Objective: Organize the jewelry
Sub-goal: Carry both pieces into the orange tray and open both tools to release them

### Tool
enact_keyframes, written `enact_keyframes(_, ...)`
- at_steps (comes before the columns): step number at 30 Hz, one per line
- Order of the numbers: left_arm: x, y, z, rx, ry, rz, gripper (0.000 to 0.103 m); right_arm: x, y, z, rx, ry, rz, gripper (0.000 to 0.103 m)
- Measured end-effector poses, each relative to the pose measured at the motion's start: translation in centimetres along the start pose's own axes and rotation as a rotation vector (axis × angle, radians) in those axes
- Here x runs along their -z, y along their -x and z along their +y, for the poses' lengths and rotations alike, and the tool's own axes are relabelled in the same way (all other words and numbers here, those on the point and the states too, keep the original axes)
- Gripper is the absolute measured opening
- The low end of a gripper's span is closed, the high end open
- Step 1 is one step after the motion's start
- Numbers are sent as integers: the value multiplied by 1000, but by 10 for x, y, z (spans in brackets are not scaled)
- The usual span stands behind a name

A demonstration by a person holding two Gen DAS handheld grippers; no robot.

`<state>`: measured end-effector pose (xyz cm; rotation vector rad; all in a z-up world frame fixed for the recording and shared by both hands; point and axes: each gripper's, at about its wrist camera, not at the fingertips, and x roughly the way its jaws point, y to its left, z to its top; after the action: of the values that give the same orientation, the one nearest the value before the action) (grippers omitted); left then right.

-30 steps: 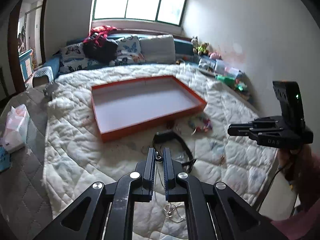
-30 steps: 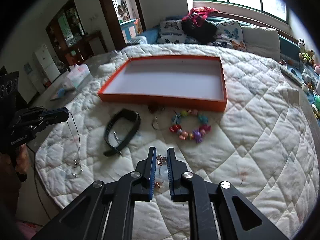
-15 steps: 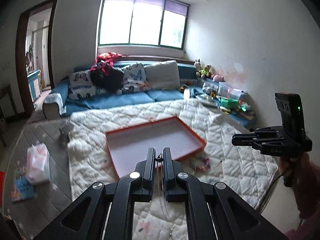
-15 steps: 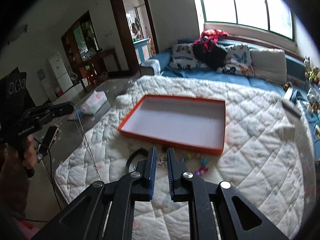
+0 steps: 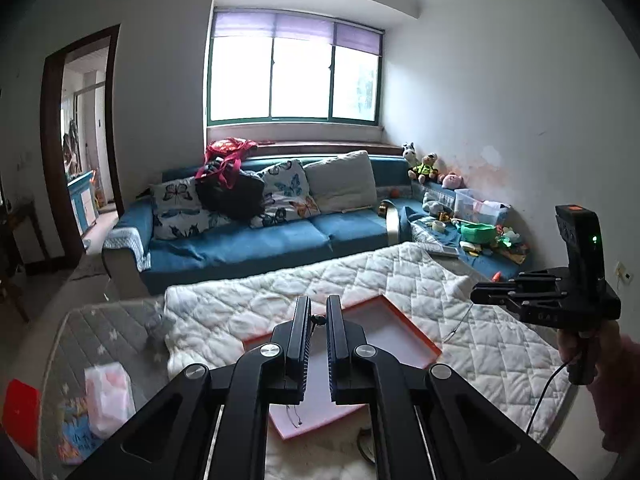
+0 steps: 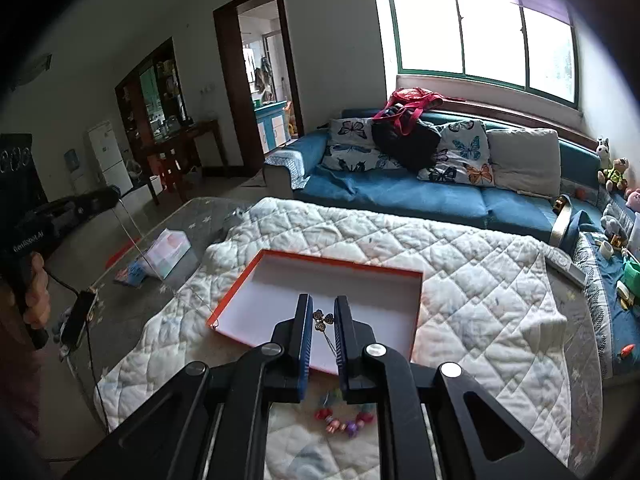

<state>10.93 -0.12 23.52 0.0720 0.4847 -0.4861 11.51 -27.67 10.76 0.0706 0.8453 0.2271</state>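
while the thin necklace (image 6: 132, 240) hangs slack between both tools, only parts of it can be made out: in the right wrist view it shows as a faint line running from the left gripper (image 6: 100, 200) down towards the near left corner of the orange tray (image 6: 232, 300), and in the left wrist view a short length dangles below the right gripper (image 5: 480, 294), with a small loop of it visible under the left gripper (image 5: 318, 320) against the tray's white floor. the left gripper's jaws are pressed together on a dark bit of the chain near their tips; what that bit is cannot be told. the right gripper (image 6: 323, 318) is pinching a small flower-shaped pendant (image 6: 323, 317), its fine chain trailing down between the jaws. below and nearer than the right gripper lies a bead bracelet (image 6: 344, 420) on the white quilt (image 6: 480, 280), half hidden by the tool's arms; a dark strap (image 5: 366, 446) is cut off beneath the left tool. compared with a second ago, both grippers are higher and tipped less steeply down, so the tray looks smaller and lower in each view, the blue sofa (image 5: 248, 248) and window (image 5: 292, 76) now fill the upper half, and both grips are unchanged.
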Motion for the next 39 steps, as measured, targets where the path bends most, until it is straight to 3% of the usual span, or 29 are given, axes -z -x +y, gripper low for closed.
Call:
enact_keyframes(5,-16,-25,11,-14,-1,23,7,-10,-17,-12,32,-6,3,13)
enact_keyframes(10,-7,-56,21,-6,21,74,7,-4,-38,-22,35,-23,47,13)
enact_keyframes(18,39,-106,21,-7,41,189,7,16,-68,-34,35,-62,128,13)
enact_keyframes(31,125,-190,27,10,107,438,7,58,-119,-39,72,-65,295,13)
enact_keyframes(39,161,-228,36,-6,132,543,7,69,-133,-44,67,-87,340,13)
